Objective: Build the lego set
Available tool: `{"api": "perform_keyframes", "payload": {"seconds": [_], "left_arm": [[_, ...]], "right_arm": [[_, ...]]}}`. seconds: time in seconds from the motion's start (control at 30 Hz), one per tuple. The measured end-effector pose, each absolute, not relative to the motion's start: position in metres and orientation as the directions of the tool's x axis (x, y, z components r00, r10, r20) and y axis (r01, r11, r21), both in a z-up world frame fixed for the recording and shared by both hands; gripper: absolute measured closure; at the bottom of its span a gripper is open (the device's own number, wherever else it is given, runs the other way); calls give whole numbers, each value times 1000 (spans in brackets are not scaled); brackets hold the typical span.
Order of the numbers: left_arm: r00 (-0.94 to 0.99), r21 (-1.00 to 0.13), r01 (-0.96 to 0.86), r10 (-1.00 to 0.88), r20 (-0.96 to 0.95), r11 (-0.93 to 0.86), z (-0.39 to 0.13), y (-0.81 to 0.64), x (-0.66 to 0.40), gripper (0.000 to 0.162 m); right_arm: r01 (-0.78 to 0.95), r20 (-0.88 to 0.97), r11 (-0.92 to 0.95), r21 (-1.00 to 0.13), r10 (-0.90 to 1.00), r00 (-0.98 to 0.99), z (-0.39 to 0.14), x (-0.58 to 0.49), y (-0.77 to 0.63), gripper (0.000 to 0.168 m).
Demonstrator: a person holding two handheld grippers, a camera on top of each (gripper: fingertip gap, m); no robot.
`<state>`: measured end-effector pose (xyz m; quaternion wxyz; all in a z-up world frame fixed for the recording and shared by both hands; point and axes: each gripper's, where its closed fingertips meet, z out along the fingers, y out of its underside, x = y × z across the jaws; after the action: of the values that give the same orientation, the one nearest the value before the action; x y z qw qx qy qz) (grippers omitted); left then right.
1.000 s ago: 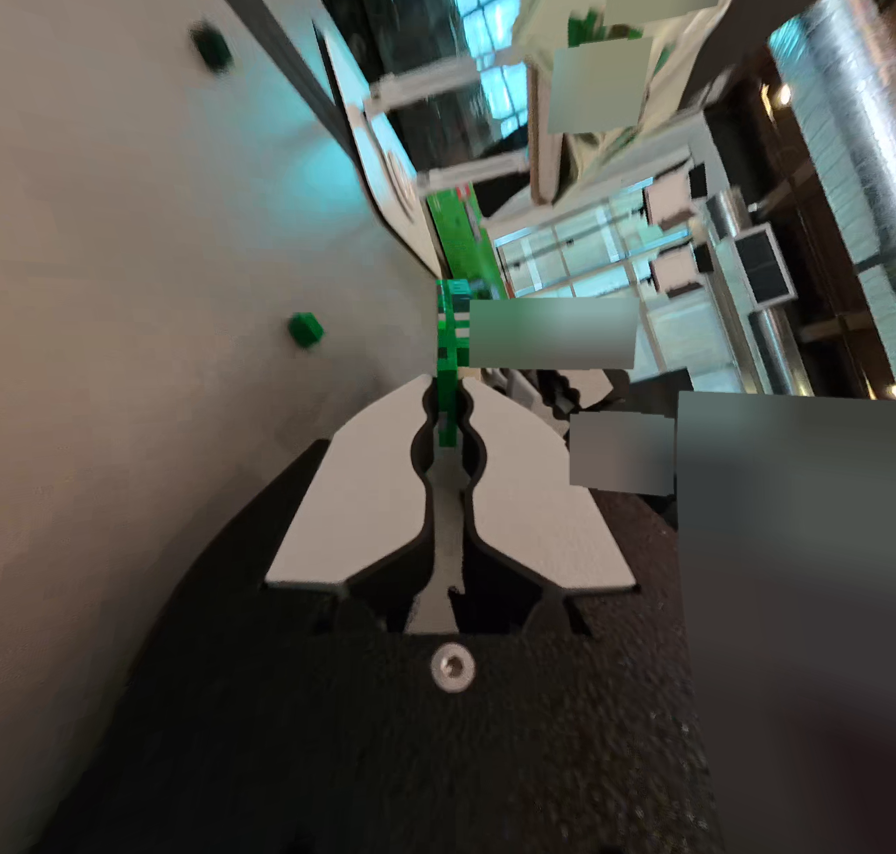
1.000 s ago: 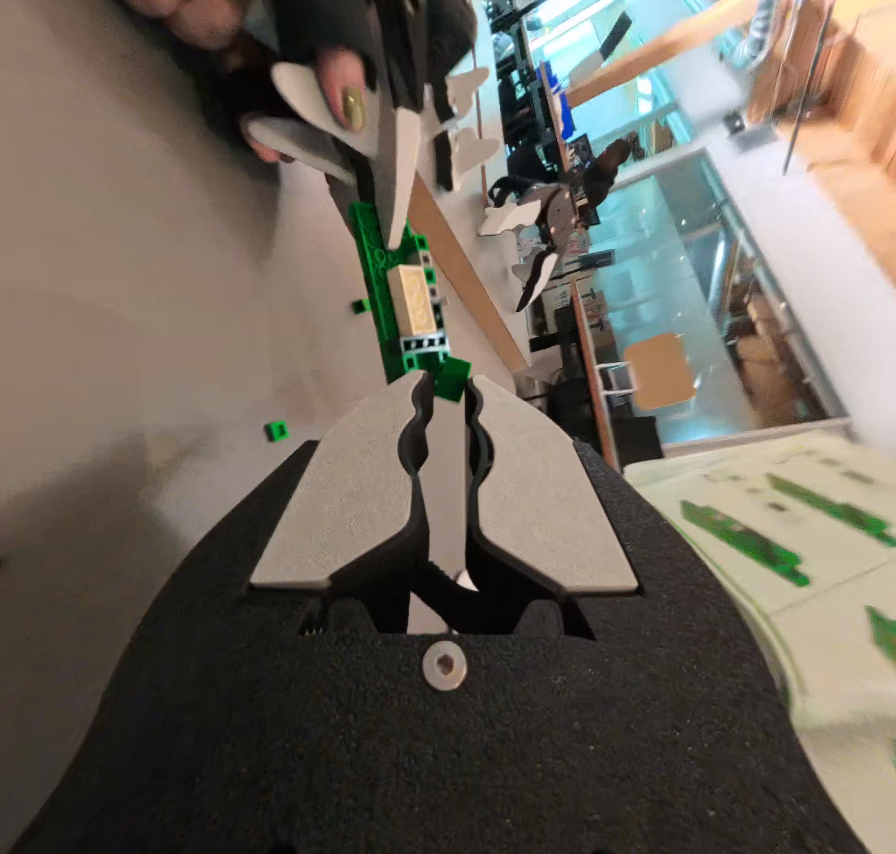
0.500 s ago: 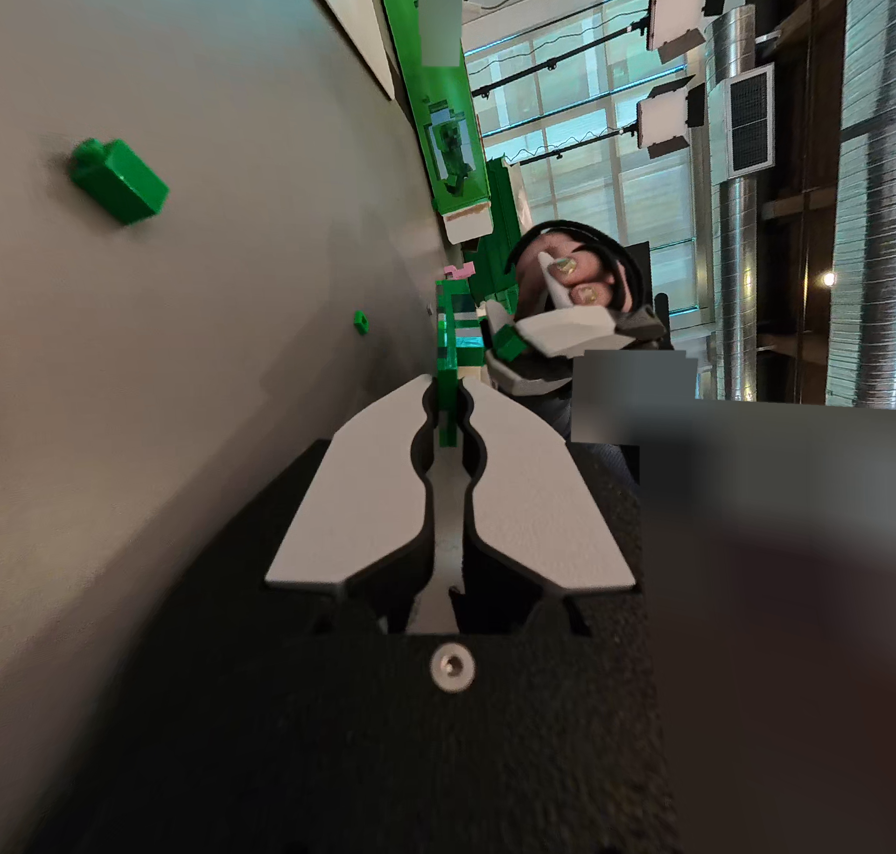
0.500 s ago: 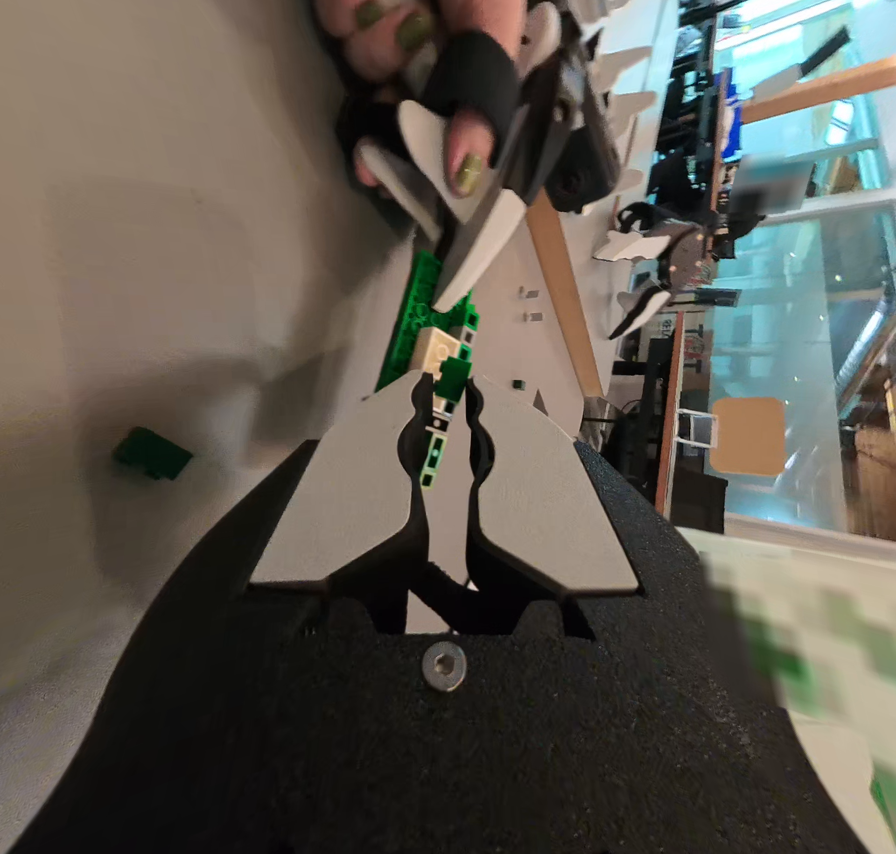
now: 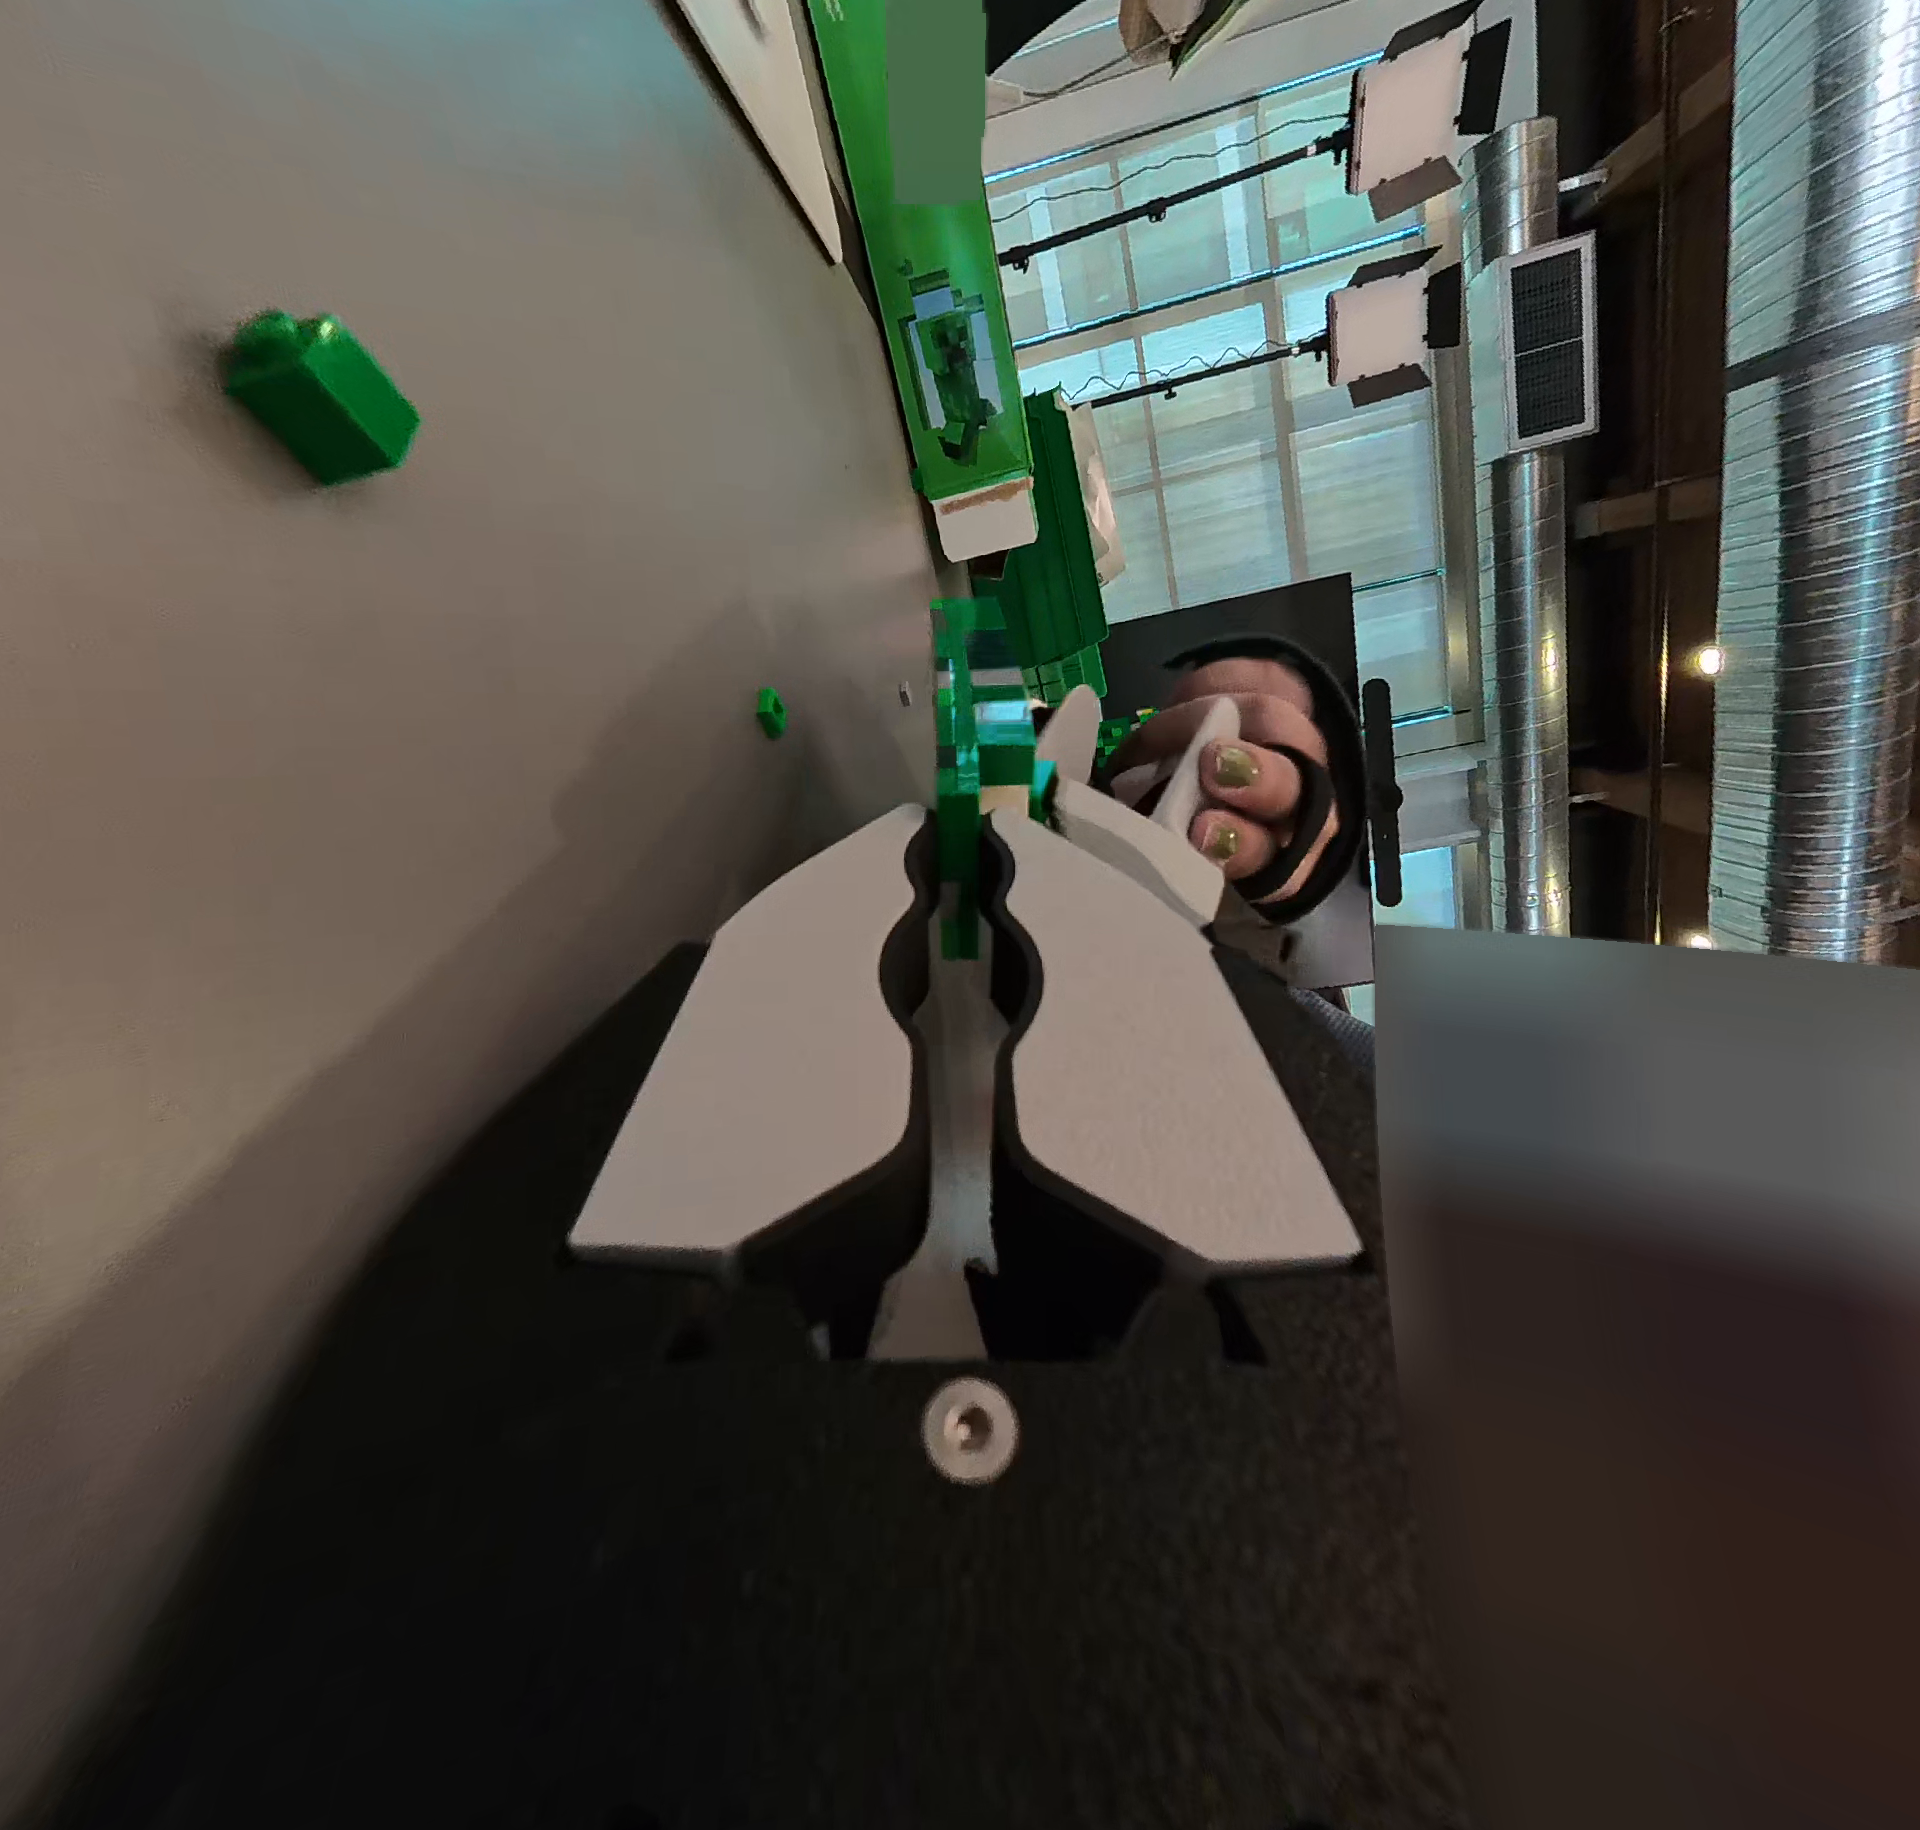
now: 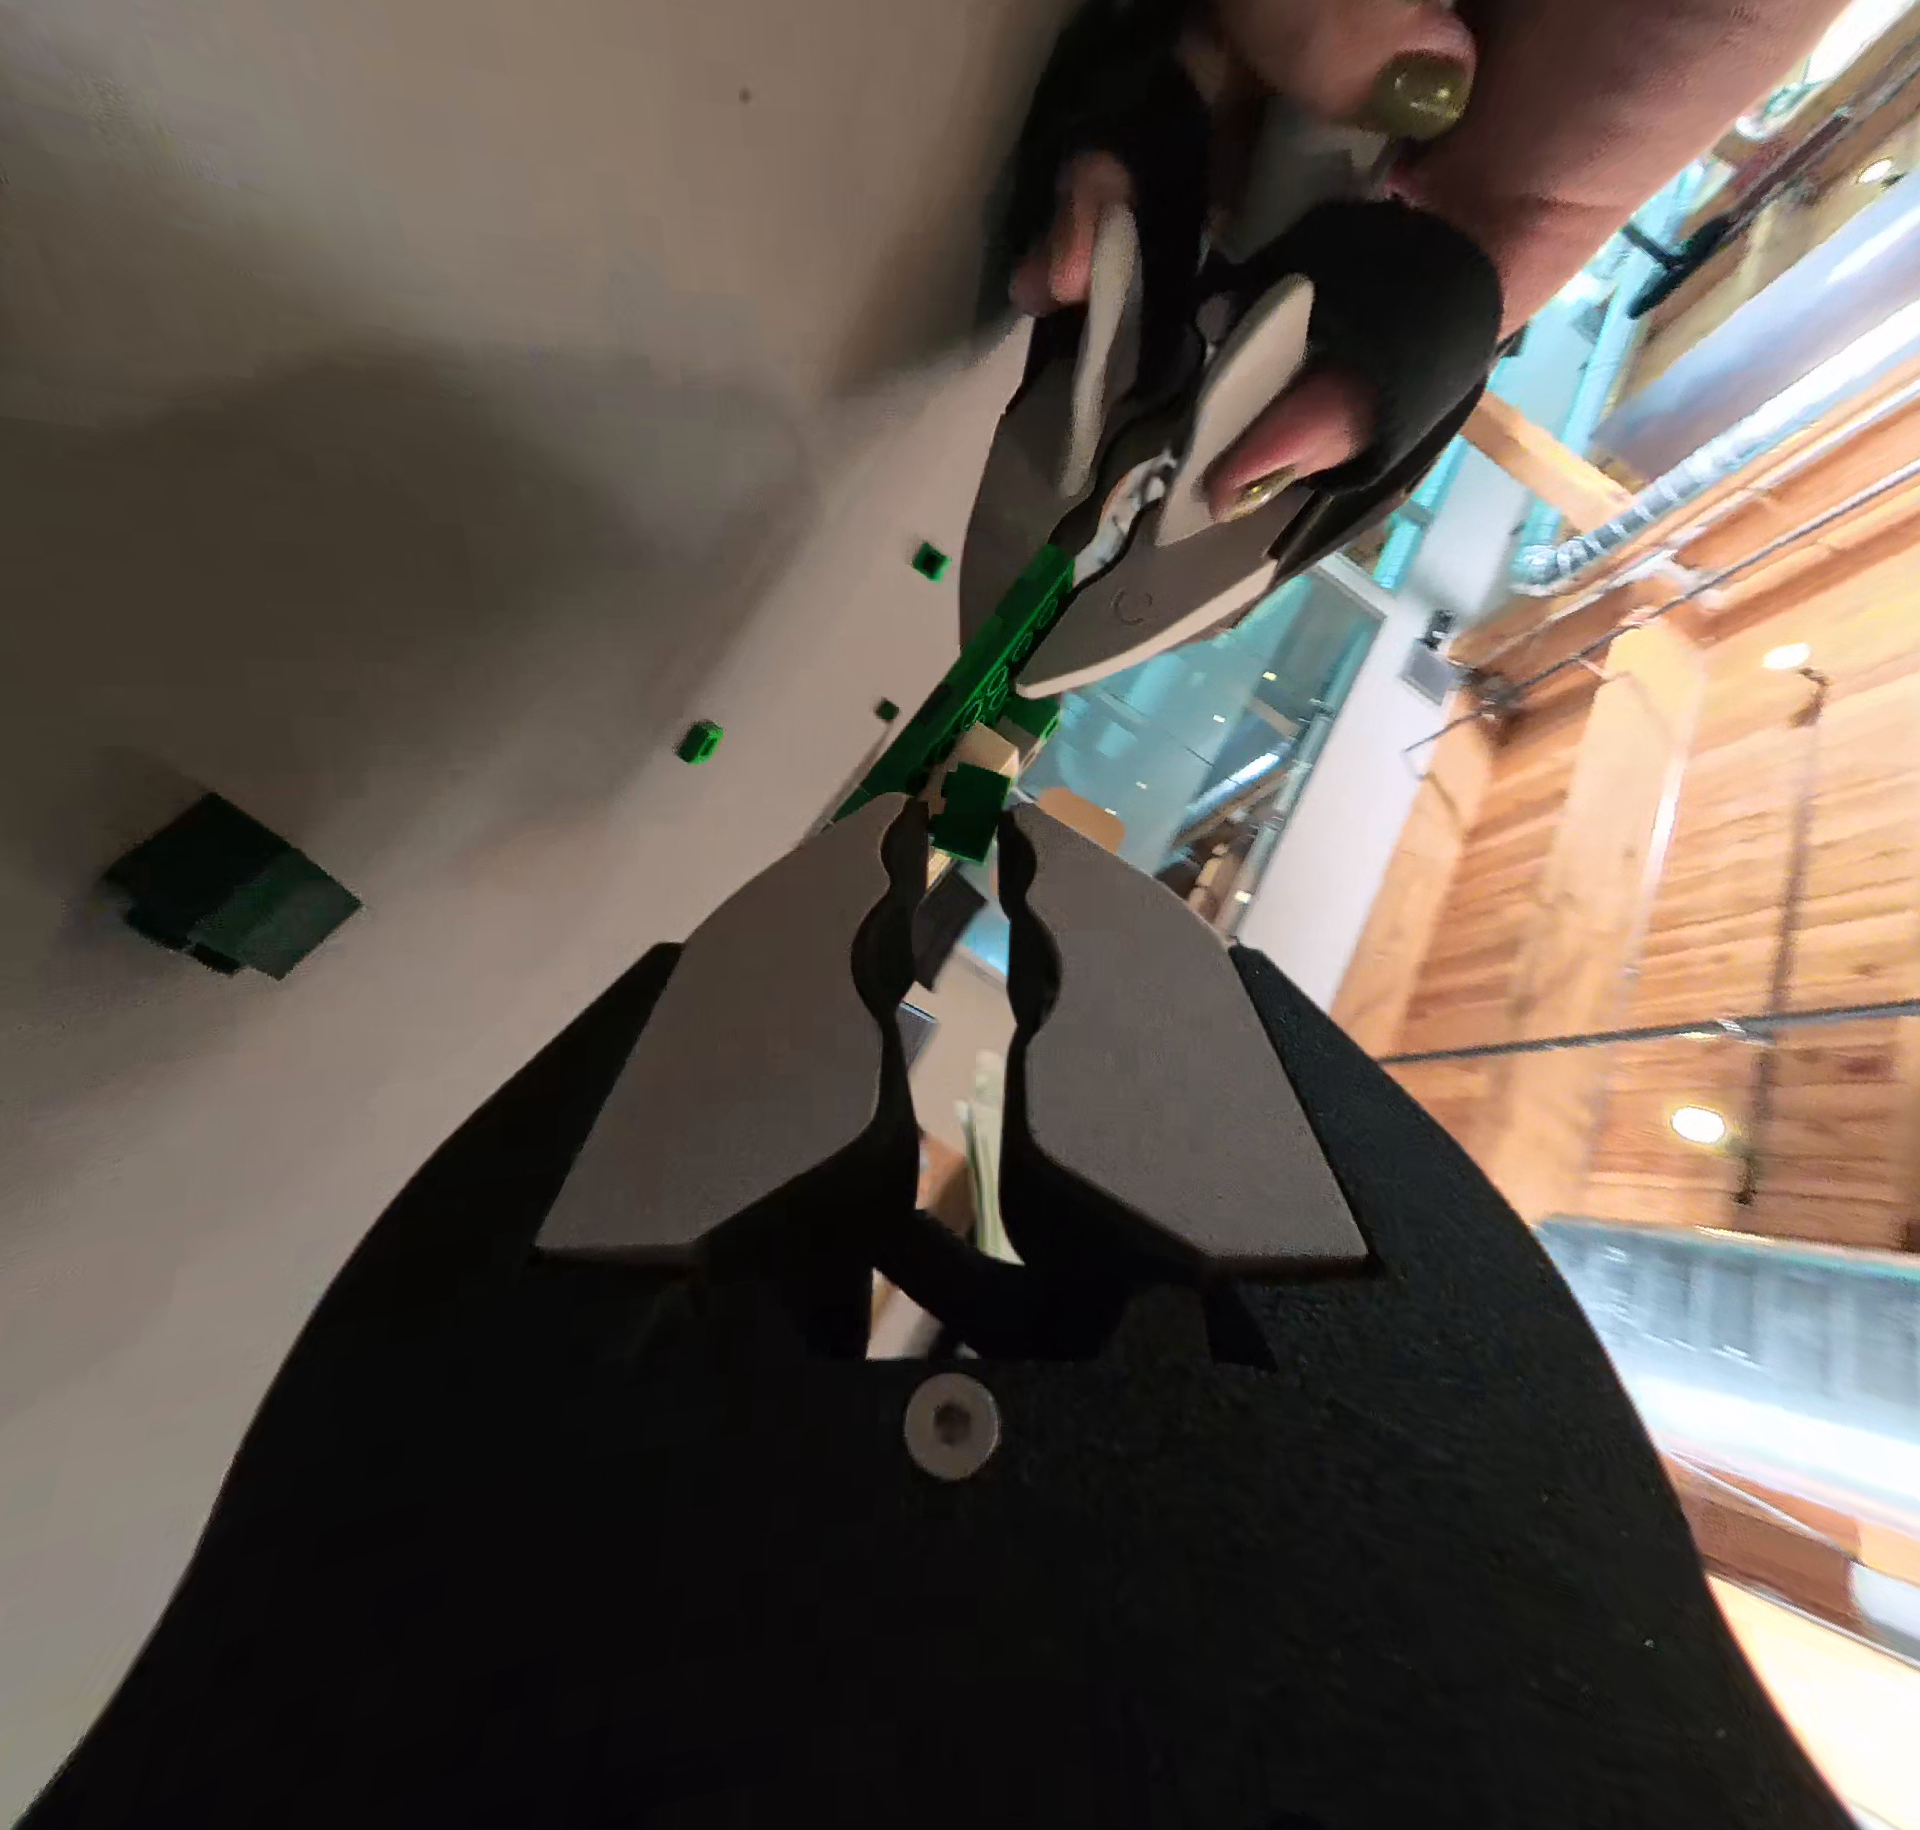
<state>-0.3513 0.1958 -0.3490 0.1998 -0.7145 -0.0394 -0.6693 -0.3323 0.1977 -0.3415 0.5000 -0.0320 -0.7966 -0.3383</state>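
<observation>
My left gripper (image 5: pixel 961 824) is clamped on the green lego assembly (image 5: pixel 961 741), held edge-on above the bench (image 5: pixel 468 637). My right gripper (image 6: pixel 961 824) pinches a small green brick (image 6: pixel 971 809) against the assembly's far end. Beyond, loose green bricks (image 5: pixel 322 398) lie on the bench, a green box (image 5: pixel 935 274) farther back.

Dark green brick (image 6: pixel 234 887) — blurred
</observation>
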Motion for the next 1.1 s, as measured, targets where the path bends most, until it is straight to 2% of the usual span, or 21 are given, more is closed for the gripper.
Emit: {"api": "perform_keyframes", "payload": {"seconds": [0.03, 0.27, 0.7, 1.1], "left_arm": [[97, -231, 327, -211, 973, -916, -349, 196, -352, 156], [85, -225, 339, -208, 974, -913, -347, 197, -352, 157], [82, -223, 350, -207, 975, -910, -347, 199, -353, 156], [79, -223, 346, -209, 975, -911, -347, 199, -353, 157]], "right_arm": [[389, 809, 750, 535, -322, -492, -341, -333, 198, 156], [411, 801, 703, 581, -404, -441, -339, -333, 198, 156], [482, 831, 695, 533, -325, -452, -342, -325, 204, 156], [631, 948, 733, 256, -64, -311, -338, -326, 208, 156]]}}
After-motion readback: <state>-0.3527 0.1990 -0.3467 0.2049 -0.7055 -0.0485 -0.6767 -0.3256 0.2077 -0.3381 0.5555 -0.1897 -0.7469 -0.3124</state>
